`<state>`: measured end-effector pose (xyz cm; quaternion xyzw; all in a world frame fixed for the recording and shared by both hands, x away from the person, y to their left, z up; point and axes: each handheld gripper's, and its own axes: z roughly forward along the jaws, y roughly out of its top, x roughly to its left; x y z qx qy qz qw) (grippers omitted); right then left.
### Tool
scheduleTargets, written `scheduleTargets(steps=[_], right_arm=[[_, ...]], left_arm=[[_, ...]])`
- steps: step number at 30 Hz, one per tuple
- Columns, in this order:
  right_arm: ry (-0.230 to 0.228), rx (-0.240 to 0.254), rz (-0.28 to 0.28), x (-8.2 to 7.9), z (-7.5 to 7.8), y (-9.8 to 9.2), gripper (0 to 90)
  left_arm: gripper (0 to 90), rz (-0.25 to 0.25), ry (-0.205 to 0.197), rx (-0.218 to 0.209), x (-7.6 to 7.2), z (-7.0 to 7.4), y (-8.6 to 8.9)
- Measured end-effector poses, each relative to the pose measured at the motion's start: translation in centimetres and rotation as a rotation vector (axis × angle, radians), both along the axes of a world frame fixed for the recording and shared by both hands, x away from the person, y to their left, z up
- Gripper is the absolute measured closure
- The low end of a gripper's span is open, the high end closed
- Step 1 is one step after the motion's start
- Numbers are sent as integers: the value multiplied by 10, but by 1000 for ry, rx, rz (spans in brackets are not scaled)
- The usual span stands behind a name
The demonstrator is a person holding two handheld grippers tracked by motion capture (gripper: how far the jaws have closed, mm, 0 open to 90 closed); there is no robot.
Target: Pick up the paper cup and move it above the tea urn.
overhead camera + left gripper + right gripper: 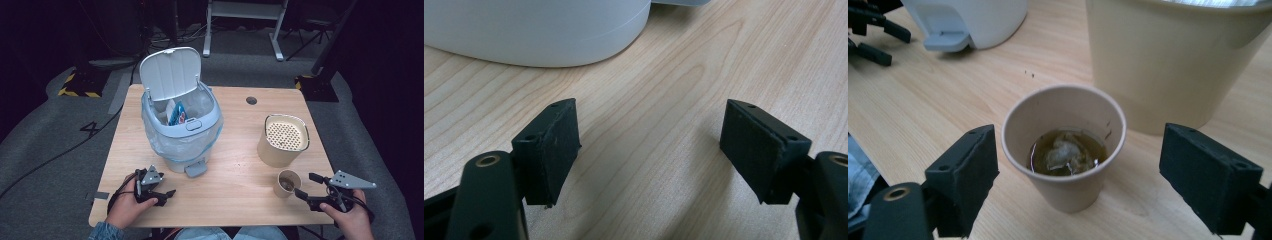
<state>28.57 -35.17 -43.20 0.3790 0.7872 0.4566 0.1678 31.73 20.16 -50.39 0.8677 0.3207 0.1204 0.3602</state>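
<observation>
A small paper cup (288,183) (1064,145) holding brown liquid and a pale soggy lump stands near the table's front right. My right gripper (309,185) (1080,185) is open, its jaws on either side of the cup without touching it. Behind the cup stands a cream container (283,140) (1173,55) with a perforated top. A grey-blue pedal bin (182,120) (534,30) with a plastic liner stands at left centre, lid up, rubbish inside. My left gripper (167,195) (649,150) is open over bare wood just in front of the bin's base.
The bin's pedal (195,169) (945,37) juts toward the front edge. A dark round hole (251,100) marks the wooden table (235,200) at the back. Grey carpet, cables and stand legs surround the table.
</observation>
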Motion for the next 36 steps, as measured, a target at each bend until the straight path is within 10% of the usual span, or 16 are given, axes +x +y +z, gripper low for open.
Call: scheduleTargets(steps=[16, 36], right_arm=[[72, -16, 21, 13, -48, 17, 159], [51, -29, -26, 22, -57, 36, 272]], left_arm=[[242, 0, 1, 0, 0, 0, 0], [242, 0, 1, 0, 0, 0, 0]])
